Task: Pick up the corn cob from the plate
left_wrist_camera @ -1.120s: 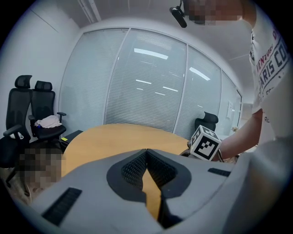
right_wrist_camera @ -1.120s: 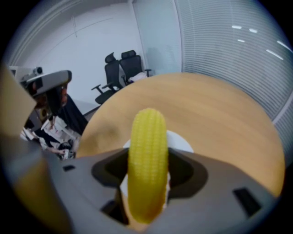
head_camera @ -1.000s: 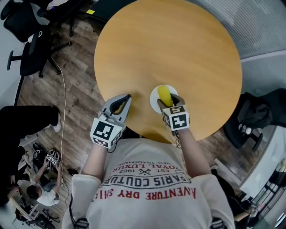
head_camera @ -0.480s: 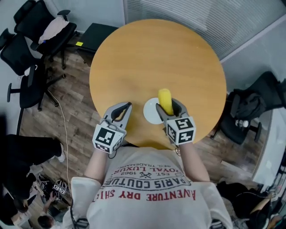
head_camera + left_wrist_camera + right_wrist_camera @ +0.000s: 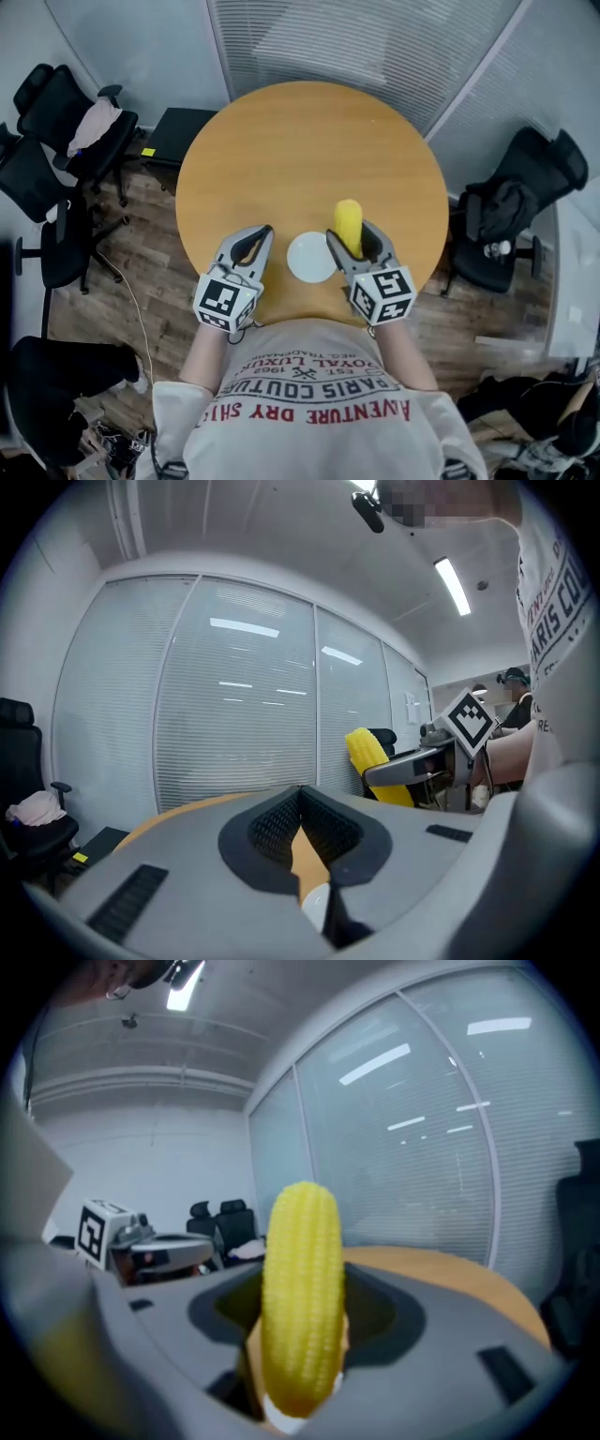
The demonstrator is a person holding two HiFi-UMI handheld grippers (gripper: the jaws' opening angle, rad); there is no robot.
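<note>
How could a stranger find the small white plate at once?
Look at the round wooden table; near the edge closest to the person, between the left gripper and the right gripper, lies the small round white plate. It alone rests on the tabletop, empty.

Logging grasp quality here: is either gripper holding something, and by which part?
The right gripper holds the corn cob by its near half; its far end sticks out past the jaws. The left gripper is shut on nothing.
</note>
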